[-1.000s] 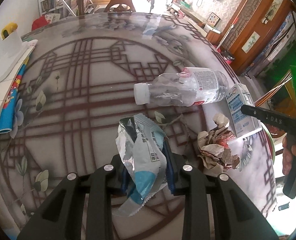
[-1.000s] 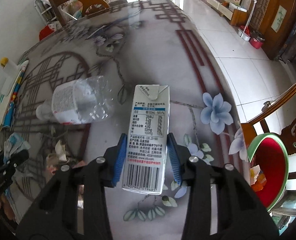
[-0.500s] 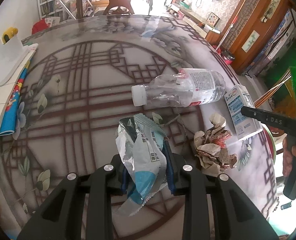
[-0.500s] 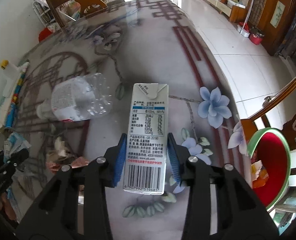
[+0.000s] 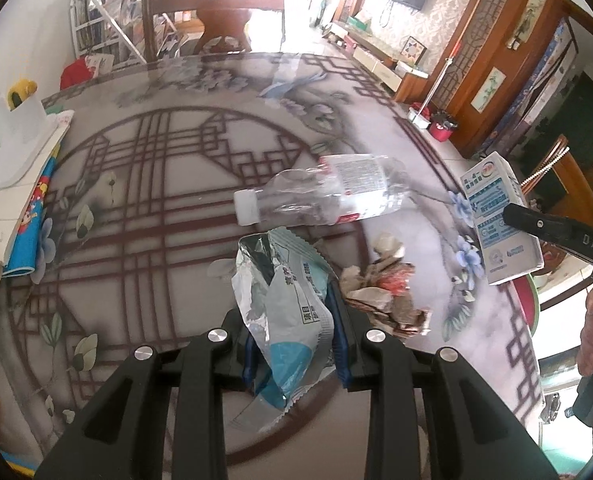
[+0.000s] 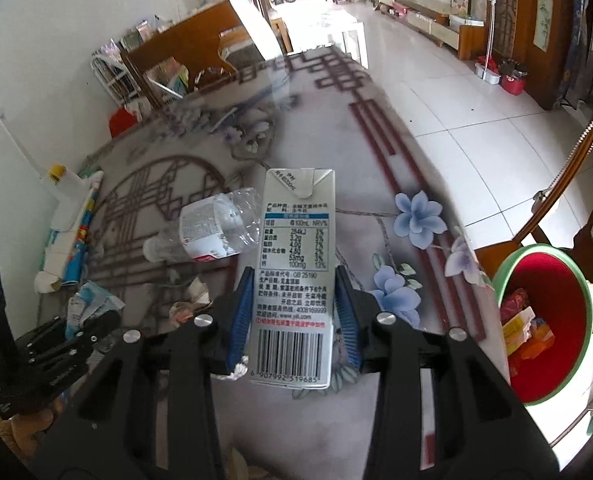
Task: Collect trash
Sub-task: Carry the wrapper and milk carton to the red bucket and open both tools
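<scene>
My left gripper point(image 5: 294, 336) is shut on a silver and blue snack wrapper point(image 5: 284, 312) and holds it just above the table. My right gripper point(image 6: 294, 308) is shut on a white milk carton point(image 6: 294, 276) and holds it lifted above the table's right side; the carton also shows in the left wrist view point(image 5: 500, 220). An empty clear plastic bottle point(image 5: 324, 196) lies on its side mid-table. A crumpled paper wad point(image 5: 384, 296) lies right of the wrapper. A red bin with a green rim point(image 6: 544, 328) stands on the floor at the right, with trash inside.
The round patterned glass table point(image 5: 136, 184) has books and white paper point(image 5: 12, 200) at its left edge. A wooden chair point(image 5: 212, 8) stands at the far side. Another chair point(image 6: 568, 208) is beside the bin. Tiled floor lies right of the table.
My right gripper has lifted the milk carton up off the table. My left gripper has risen a little with the wrapper.
</scene>
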